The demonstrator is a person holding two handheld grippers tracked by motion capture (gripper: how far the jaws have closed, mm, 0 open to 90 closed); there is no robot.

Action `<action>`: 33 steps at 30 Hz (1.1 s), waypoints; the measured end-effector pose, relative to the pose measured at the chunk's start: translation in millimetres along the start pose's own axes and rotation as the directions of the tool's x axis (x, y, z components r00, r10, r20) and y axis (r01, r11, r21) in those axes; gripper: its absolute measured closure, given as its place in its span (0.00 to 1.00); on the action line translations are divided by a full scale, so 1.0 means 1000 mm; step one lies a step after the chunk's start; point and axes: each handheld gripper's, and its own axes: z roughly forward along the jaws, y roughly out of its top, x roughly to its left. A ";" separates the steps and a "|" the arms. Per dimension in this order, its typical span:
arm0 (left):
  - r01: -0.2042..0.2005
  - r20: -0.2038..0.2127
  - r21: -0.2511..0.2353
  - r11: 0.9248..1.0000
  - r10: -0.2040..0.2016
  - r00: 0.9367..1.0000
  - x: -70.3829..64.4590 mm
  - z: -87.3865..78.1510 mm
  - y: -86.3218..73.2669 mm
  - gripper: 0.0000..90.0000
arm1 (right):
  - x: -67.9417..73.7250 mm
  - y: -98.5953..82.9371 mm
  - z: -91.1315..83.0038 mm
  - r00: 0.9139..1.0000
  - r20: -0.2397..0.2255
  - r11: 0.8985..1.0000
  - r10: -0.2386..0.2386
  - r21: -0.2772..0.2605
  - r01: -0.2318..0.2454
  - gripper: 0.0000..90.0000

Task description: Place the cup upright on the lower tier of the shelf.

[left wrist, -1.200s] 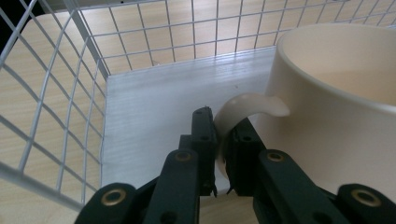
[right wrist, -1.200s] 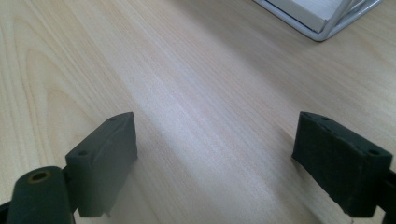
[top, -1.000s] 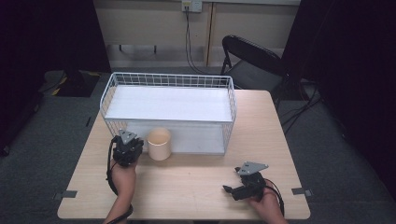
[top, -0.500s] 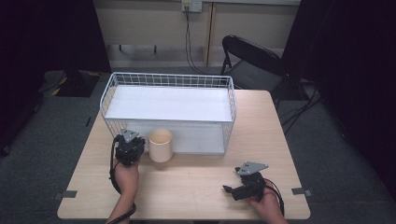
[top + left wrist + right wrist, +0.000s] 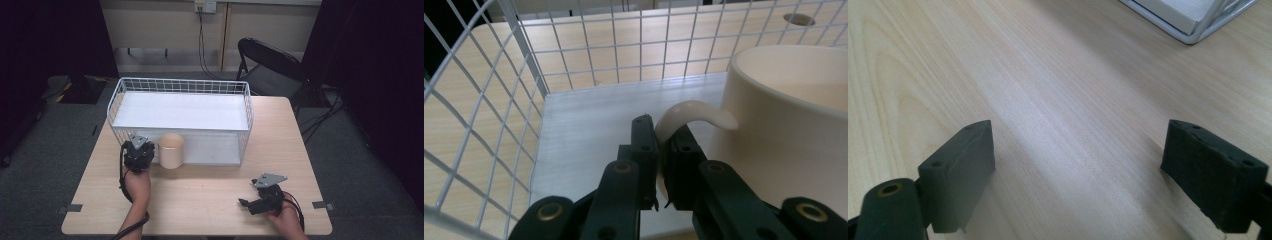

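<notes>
Nearest the person, the right tool (image 5: 246, 203) rests low on the wooden surface (image 5: 210, 200), its jaws wide apart and holding nothing. Farther on, the left tool (image 5: 660, 146) is clamped on the handle (image 5: 689, 114) of a cream mug (image 5: 171, 150), which seems to touch the white wire basket (image 5: 180, 86) just behind.

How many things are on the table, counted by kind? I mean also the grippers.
Mug: 1, cream, its handle clamped in the left gripper
Wire basket: 1, white
Grippers: 2, the right gripper open over bare table
Total: 4
</notes>
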 end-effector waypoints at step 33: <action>0.002 -0.021 0.019 1.000 -0.002 1.000 0.003 -0.007 -0.004 0.82 | 0.000 0.000 0.000 1.000 0.000 1.000 0.000 0.000 0.000 0.14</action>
